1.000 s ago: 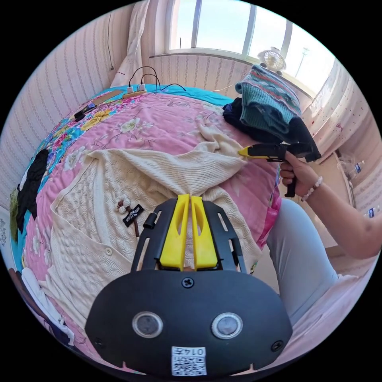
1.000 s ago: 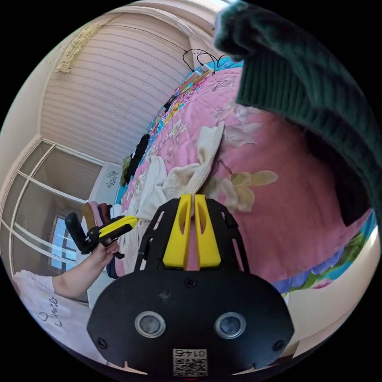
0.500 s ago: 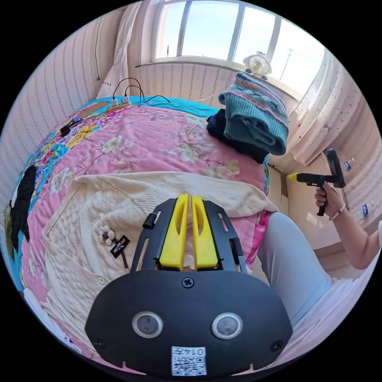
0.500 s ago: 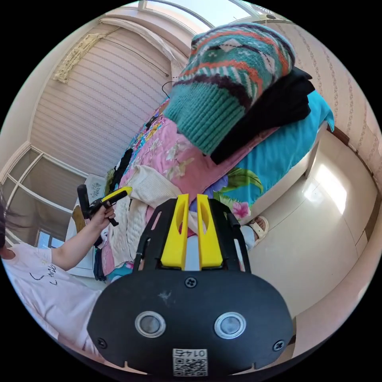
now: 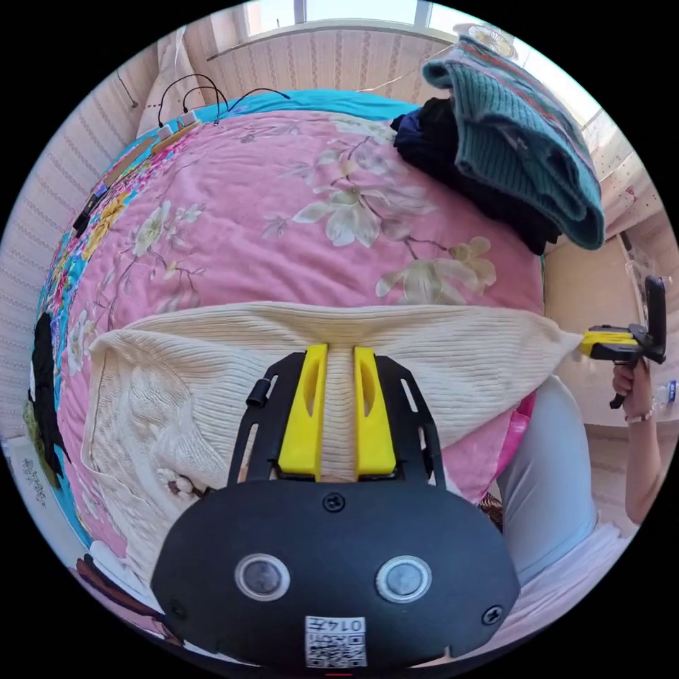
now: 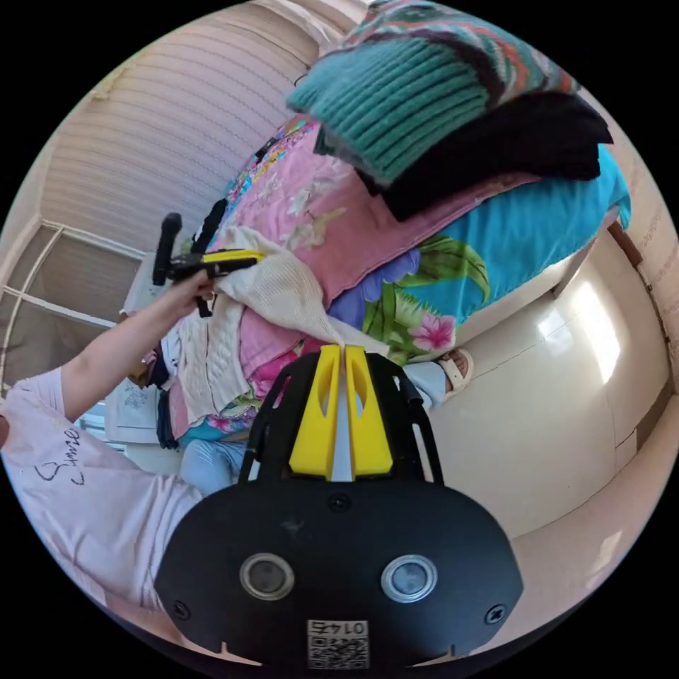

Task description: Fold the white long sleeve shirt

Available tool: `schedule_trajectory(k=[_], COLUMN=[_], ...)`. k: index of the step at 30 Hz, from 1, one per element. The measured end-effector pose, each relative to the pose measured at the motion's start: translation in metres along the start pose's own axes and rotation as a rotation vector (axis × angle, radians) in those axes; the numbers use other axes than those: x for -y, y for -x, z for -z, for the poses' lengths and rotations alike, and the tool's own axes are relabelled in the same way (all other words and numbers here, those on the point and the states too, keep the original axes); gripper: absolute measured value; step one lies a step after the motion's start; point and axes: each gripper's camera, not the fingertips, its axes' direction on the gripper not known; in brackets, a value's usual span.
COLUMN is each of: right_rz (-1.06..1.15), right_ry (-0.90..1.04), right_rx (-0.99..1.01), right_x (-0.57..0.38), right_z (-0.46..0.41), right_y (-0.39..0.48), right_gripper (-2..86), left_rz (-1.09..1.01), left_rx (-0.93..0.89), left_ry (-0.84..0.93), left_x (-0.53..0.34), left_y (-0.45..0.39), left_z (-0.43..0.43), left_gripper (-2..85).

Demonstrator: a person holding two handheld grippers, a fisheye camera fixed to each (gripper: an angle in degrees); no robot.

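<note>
While the left hand-held gripper (image 5: 338, 348) is parted over the white long sleeve shirt (image 5: 424, 361), its sleeve tip is pinched by the closed right hand-held gripper (image 6: 344, 348).

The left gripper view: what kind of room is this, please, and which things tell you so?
Most likely a bedroom in a home. A bed with a pink floral quilt fills the middle, folded sweaters are stacked at one corner, and a cream shirt lies spread on the quilt. Striped wallpaper and a window sill run behind.

A teal patterned sweater (image 5: 523, 134) is lying atop dark folded clothes (image 5: 460, 170) on the pink floral bed (image 5: 283, 212), cables (image 5: 205, 99) trailing at its far edge.
</note>
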Motion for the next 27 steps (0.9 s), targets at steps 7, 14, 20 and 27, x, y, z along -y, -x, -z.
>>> schedule_trajectory(k=[7,14,20,27], right_rz=[-0.131,-0.282,-0.252,-0.228], right_ry=[-0.121,-0.14,-0.308,-0.21], right_rx=[0.316,0.349,0.212,0.296], right_x=[0.029,0.045,0.024,0.026], right_z=[0.035,0.017,0.011,-0.043], right_y=[-0.068,-0.123,-0.118,-0.106], right_gripper=[0.5,0.8,6.0,1.9], left_rz=[0.004,0.084,0.092,0.103], left_rx=[0.012,0.009,0.009,0.01], left_ry=[-0.239,-0.217,-0.159,-0.315], left_x=[0.014,0.04,0.035,-0.019], left_y=[-0.002,0.015,0.014,0.023], left_z=[0.035,0.016,0.012,0.078], left_gripper=[-0.9,-1.0,-0.8,-0.2])
